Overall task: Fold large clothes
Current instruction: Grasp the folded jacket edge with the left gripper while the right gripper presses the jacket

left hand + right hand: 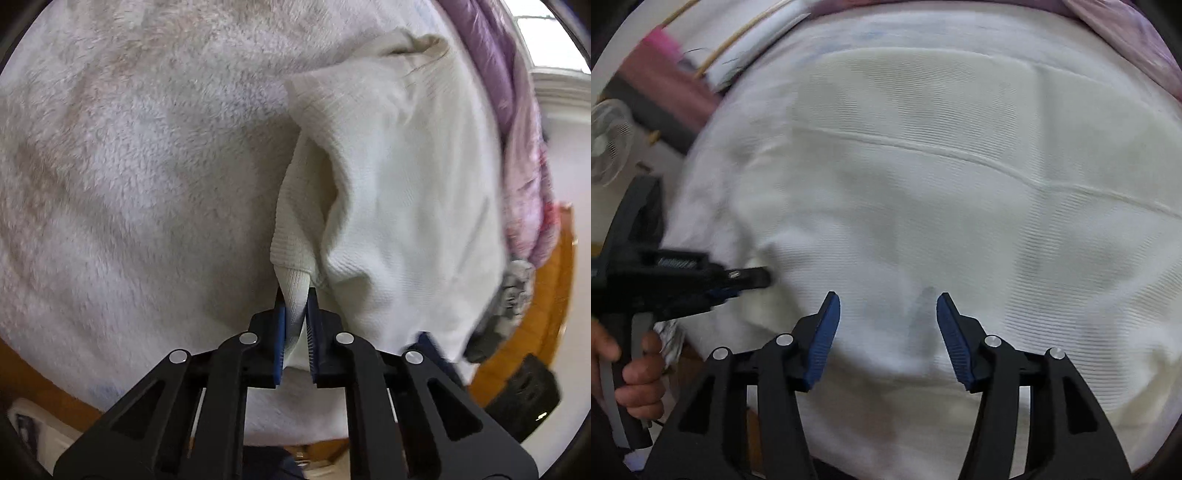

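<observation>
A cream knit sweater (399,177) lies on a fluffy white blanket (129,166). In the left wrist view my left gripper (295,295) is shut on a ribbed edge of the sweater (291,258), which rises in a fold between the blue pads. The right wrist view shows the sweater (942,177) spread flat with a seam across it. My right gripper (888,299) hovers over it with its jaws apart and nothing between them. The left gripper (753,278) shows at the left of that view, held by a hand (639,373).
A purple and pink quilt (517,122) is bunched along the blanket's right side. A wooden edge (546,295) shows beyond it. In the right wrist view a white fan (607,142) and a pink object (665,62) stand at the far left.
</observation>
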Demonstrator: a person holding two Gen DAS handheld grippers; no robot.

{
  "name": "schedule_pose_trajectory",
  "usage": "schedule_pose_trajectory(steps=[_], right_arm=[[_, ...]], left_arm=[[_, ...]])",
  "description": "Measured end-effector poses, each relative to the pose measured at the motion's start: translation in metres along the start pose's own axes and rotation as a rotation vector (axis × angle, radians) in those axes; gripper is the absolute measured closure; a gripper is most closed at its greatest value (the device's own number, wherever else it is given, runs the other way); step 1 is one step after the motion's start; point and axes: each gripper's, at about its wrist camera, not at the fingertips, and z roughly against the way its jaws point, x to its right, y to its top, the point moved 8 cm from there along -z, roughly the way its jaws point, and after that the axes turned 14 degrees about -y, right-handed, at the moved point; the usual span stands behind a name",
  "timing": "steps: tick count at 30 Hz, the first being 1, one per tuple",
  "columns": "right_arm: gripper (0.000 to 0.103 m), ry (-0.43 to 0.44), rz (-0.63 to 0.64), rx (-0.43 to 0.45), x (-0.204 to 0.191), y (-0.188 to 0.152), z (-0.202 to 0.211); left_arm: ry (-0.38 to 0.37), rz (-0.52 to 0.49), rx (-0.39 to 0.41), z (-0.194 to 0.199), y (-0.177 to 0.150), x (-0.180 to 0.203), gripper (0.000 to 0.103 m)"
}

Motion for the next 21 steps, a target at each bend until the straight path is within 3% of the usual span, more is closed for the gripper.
schedule_pose_trajectory(steps=[5, 8, 14, 17, 19, 21], right_arm=[[0.031, 0.108, 0.14, 0.077, -0.049, -0.006, 0.014], [0.03, 0.128, 0.213, 0.113, -0.069, -0.009, 0.018], [0.025, -0.035, 0.33, 0.181, -0.096, 0.011, -0.014], [0.025, -0.034, 0.36, 0.183, -0.106, 0.023, -0.035], [0.026, -0.036, 0.357, 0.167, -0.103, 0.025, -0.046], [0.049, -0.012, 0.36, 0.153, -0.106, 0.029, -0.051]], left_arm=[[-0.146, 0.052, 0.01, 0.017, -0.004, 0.023, 0.094], [-0.179, 0.047, 0.006, 0.021, -0.003, 0.032, 0.096], [-0.187, 0.021, 0.004, 0.019, -0.002, 0.044, 0.098], [-0.19, 0.047, 0.009, 0.019, 0.002, 0.039, 0.098], [-0.18, 0.058, 0.0, 0.021, 0.003, 0.033, 0.098], [-0.16, 0.053, 0.016, 0.026, 0.005, 0.032, 0.097]])
